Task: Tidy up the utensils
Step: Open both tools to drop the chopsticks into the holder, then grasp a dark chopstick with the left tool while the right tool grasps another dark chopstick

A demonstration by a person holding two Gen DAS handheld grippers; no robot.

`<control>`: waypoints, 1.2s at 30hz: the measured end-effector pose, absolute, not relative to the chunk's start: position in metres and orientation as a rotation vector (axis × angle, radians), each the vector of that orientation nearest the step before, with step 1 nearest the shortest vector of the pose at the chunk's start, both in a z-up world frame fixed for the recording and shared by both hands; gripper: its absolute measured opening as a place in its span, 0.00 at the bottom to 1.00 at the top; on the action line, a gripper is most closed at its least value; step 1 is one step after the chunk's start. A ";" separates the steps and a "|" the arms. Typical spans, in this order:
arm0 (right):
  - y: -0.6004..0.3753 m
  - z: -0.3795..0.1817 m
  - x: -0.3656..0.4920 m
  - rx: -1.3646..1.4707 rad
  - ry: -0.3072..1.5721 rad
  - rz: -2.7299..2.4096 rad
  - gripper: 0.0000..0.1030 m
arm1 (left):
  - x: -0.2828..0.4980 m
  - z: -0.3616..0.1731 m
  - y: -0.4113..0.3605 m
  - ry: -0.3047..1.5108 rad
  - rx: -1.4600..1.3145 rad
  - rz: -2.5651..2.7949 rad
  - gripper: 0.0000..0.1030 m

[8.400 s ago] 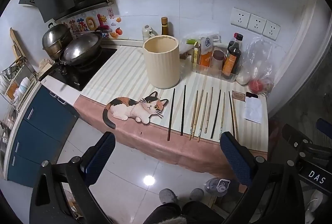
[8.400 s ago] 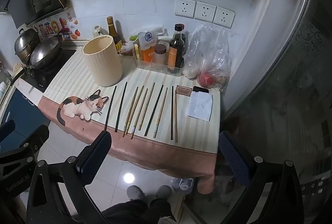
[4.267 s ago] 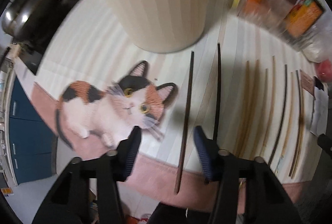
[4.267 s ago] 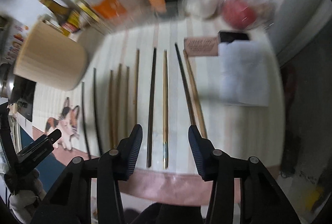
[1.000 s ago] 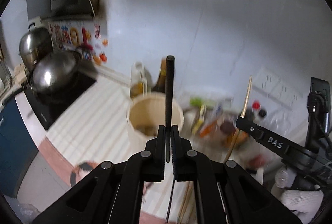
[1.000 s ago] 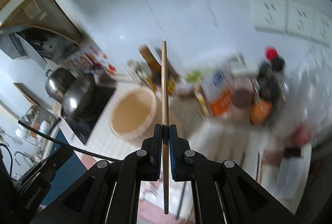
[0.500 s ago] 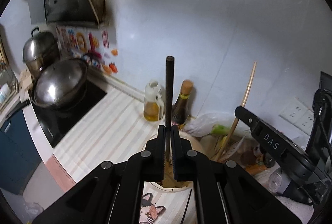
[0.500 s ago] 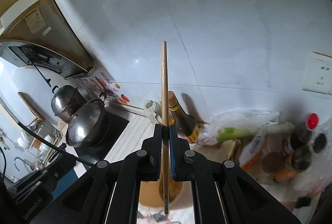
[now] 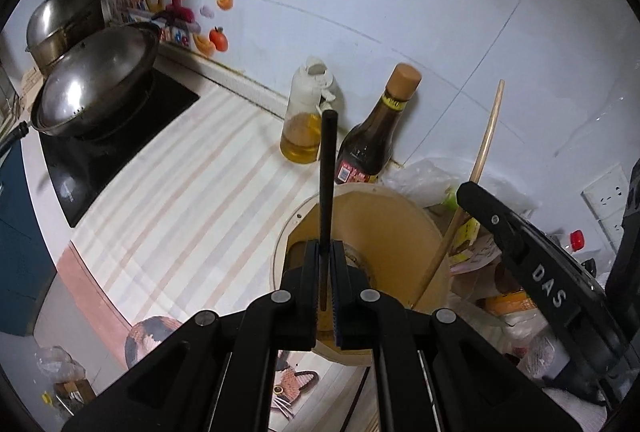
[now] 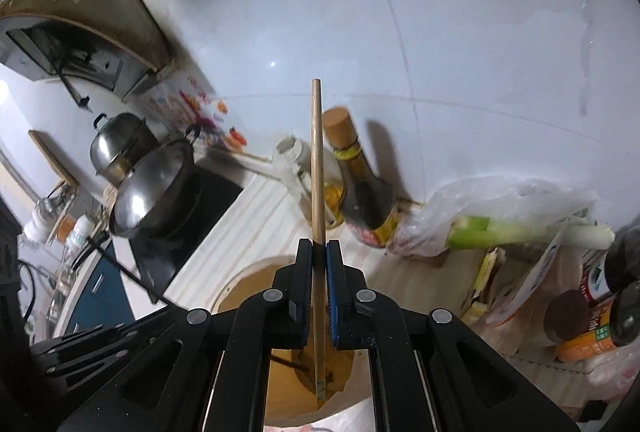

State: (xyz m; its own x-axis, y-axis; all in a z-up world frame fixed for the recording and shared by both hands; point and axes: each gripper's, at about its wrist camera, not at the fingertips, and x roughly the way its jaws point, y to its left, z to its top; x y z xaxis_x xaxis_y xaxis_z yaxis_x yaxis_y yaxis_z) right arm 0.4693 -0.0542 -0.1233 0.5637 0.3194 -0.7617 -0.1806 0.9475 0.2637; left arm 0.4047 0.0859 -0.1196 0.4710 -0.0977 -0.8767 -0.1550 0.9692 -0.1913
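Note:
My left gripper (image 9: 325,252) is shut on a black chopstick (image 9: 327,167), held upright with its lower end inside the cream round holder (image 9: 384,216). My right gripper (image 10: 319,252) is shut on a light wooden chopstick (image 10: 317,159), also upright, its lower tip down inside the same holder (image 10: 240,292). In the left wrist view the wooden chopstick (image 9: 482,155) leans in from the right, held by the right gripper's body (image 9: 532,264). The black chopstick's lower part (image 10: 120,264) crosses the left of the right wrist view.
Behind the holder stand an oil bottle (image 9: 306,115) and a dark sauce bottle (image 9: 376,135). A wok (image 9: 96,83) and a pot (image 9: 64,15) sit on the stove at the left. Bags, leek (image 10: 520,232) and jars (image 10: 580,320) crowd the right. The cat-print cloth (image 9: 288,384) lies below.
Both grippers have come down and closer to the holder; both chopsticks' lower ends now reach into it.

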 end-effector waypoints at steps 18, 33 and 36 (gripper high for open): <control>-0.086 -0.087 0.448 0.173 0.977 0.237 0.52 | 0.386 -0.077 0.103 0.983 -0.254 0.100 0.82; -0.182 -0.111 0.330 0.213 0.969 -0.047 1.00 | 0.301 -0.127 0.068 1.017 -0.163 0.090 1.00; -0.205 -0.130 0.310 0.224 1.006 -0.115 1.00 | 0.291 -0.152 0.046 1.058 -0.138 0.049 1.00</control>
